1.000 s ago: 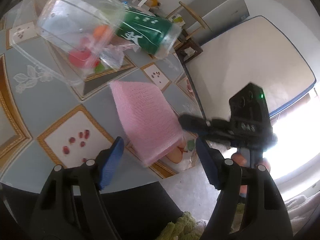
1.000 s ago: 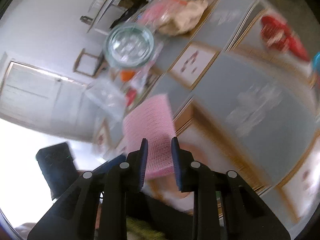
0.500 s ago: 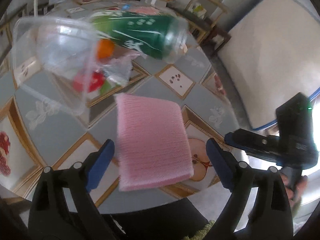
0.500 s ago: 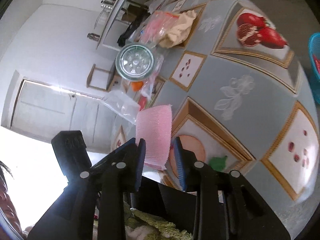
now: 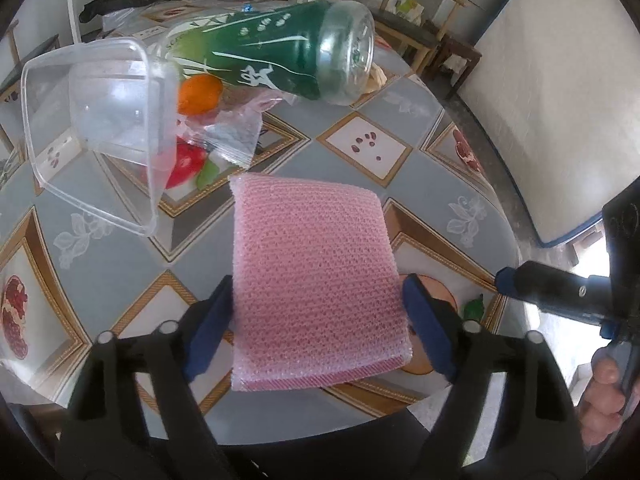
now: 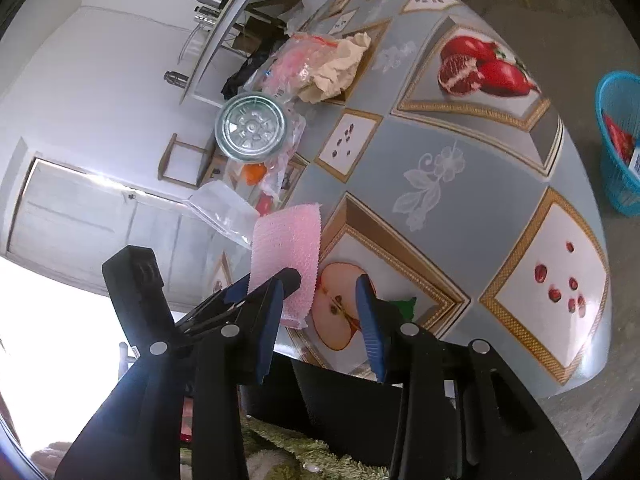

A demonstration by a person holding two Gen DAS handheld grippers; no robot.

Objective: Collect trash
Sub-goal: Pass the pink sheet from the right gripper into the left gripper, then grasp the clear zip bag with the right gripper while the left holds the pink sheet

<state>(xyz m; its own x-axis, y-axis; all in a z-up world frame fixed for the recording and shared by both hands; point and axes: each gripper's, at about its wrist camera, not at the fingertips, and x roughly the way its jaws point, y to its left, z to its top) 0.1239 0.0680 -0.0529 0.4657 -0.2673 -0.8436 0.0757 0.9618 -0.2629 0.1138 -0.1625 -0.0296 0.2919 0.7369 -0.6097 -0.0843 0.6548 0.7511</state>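
Observation:
A pink bubble-wrap pad [image 5: 316, 284] sits between the blue pads of my left gripper [image 5: 318, 328], which is closed on its two side edges and holds it above the table's near edge. The pad also shows in the right wrist view [image 6: 286, 256]. My right gripper [image 6: 318, 320] is open and empty just right of the pad, over the apple print. A green-labelled bottle [image 5: 280, 56], a clear plastic tub [image 5: 104, 136] and a clear plastic bag [image 5: 228, 132] lie on the table beyond.
The patterned table [image 6: 440, 168] also holds crumpled beige paper [image 6: 340, 68] and a pink bag [image 6: 296, 64] at the far end. A blue basket [image 6: 620, 140] stands on the floor to the right. Chairs and a mattress stand behind the table.
My right gripper has opened and let go of the pink pad. My left gripper has moved in and closed on the pad's sides.

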